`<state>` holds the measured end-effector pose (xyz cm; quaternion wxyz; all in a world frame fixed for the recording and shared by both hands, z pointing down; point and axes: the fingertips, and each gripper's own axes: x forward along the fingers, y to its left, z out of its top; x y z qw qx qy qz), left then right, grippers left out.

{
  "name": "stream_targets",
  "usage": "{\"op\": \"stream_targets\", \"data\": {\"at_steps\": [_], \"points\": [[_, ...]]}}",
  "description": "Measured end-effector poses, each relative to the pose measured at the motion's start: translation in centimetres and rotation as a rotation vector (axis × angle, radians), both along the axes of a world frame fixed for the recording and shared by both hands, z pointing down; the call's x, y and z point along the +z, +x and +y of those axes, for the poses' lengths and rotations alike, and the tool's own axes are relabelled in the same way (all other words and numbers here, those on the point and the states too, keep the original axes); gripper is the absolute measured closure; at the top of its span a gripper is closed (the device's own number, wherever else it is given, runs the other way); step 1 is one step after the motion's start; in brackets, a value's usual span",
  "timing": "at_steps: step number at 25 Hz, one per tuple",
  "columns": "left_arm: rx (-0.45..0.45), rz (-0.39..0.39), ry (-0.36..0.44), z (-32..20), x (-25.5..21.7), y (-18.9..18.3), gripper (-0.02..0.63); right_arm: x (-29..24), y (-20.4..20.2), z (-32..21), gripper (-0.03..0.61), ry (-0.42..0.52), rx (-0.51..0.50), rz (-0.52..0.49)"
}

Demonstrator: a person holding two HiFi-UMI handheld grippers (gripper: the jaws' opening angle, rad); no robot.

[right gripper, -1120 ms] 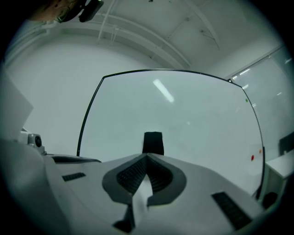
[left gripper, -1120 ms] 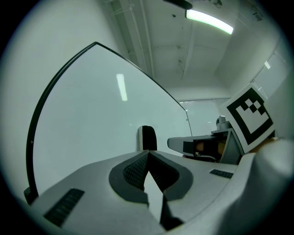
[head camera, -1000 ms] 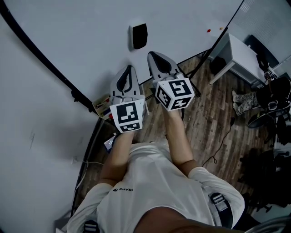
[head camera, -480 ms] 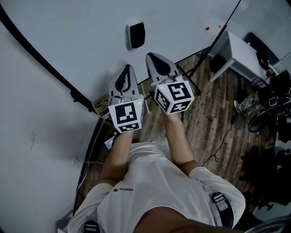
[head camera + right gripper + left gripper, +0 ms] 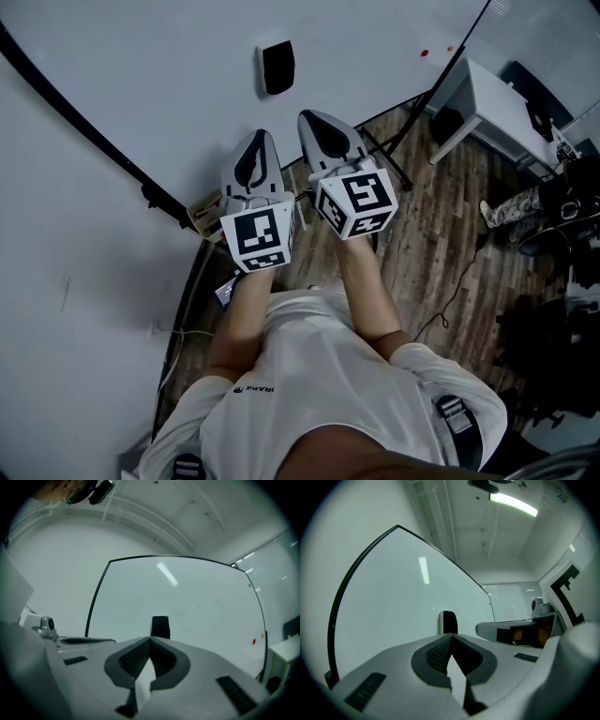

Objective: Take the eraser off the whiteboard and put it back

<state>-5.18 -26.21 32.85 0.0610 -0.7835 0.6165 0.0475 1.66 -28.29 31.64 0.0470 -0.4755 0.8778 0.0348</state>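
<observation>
A black eraser sticks upright on the whiteboard, straight ahead of both grippers. In the head view my left gripper and right gripper point at the board side by side, a short way off it. Both are shut with nothing between the jaws. In the left gripper view the eraser shows just above the closed tips of the left gripper. In the right gripper view the eraser stands just above the closed tips of the right gripper.
The board has a thin black frame and a stand with legs on the wooden floor. Two small red dots sit on the board at the right. A white desk and a seated person's legs are at the far right.
Both grippers hold almost the same place, still shut. The head view has shifted slightly, so the eraser sits a little higher and further left in the picture.
</observation>
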Motion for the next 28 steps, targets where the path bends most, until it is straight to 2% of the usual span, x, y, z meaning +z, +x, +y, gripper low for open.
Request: {"op": "stream_targets", "data": {"at_steps": [7, 28], "points": [[0.010, 0.000, 0.003, 0.1, -0.2, 0.2, 0.611, 0.8, 0.6, 0.4, 0.566, -0.014, 0.010, 0.032], [0.031, 0.002, 0.001, 0.6, -0.2, 0.8, 0.611, 1.5, 2.4, 1.0, 0.566, -0.025, 0.069, 0.037]]}}
